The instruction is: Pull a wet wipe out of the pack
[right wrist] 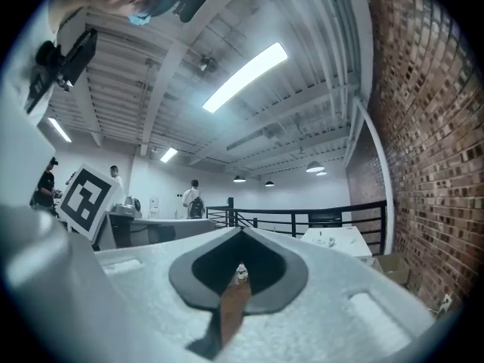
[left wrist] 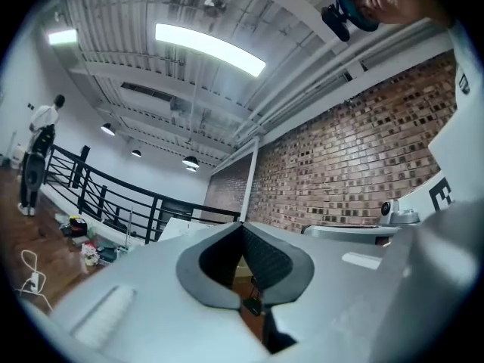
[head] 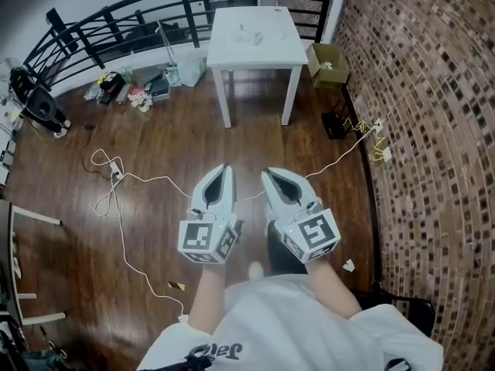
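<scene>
A white table (head: 255, 41) stands at the far end of the wooden floor, well ahead of both grippers. Small pale things (head: 251, 32) lie on its top; they are too small to tell a wipe pack among them. My left gripper (head: 225, 168) and right gripper (head: 267, 173) are held side by side over the floor, pointing level toward the table. Both are shut with nothing between the jaws. In the left gripper view the left gripper (left wrist: 243, 225) has its tips meeting. In the right gripper view the right gripper (right wrist: 241, 231) is closed, and the table (right wrist: 340, 240) shows far off to the right.
A brick wall (head: 433, 130) runs along the right, with a cardboard box (head: 328, 62) beside the table. White cables (head: 116, 178) trail over the floor. Clutter (head: 131, 87) lies by the black railing (head: 116, 14). People (right wrist: 193, 199) stand far behind.
</scene>
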Motion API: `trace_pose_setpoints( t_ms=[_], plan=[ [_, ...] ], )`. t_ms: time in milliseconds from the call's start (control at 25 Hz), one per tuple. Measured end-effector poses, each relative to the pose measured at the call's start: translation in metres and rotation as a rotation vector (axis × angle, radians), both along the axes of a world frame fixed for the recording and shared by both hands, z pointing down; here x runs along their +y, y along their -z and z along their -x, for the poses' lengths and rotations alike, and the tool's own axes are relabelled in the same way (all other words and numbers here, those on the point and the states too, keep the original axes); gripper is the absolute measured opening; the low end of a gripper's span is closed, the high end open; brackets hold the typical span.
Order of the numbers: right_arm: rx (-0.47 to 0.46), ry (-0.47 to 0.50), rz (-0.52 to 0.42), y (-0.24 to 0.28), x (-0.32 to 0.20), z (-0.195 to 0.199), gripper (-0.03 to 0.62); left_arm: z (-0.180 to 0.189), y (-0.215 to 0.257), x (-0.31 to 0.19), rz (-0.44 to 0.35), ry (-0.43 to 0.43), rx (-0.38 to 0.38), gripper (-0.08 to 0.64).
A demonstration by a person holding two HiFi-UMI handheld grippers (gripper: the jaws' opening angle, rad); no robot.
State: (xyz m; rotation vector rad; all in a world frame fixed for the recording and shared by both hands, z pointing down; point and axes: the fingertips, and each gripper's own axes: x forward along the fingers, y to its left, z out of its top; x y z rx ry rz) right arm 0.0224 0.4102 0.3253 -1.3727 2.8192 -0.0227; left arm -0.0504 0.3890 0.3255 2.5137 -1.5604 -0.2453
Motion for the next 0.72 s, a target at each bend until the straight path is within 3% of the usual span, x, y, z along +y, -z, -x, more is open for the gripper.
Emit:
trace_pose_setpoints(
  t_ms=[200, 440, 720],
  plan=[
    [-0.036, 0.006, 0.0, -0.002, -0.113, -0.01, -0.008, -0.003, 0.001, -0.105, -0.014, 0.027, -0.037, 0.015],
    [-0.057, 0.001, -0.07, 0.035, -0.261, -0.048, -0.008, -0.044, 0.036, -0.254, -0.059, 0.046, -0.087, 0.015],
    [-0.086, -0.015, -0.009, 0.032, -0.391, -0.073, -0.008, -0.074, 0.031, -0.373, -0.071, 0.042, -0.117, 0.015]
  ],
)
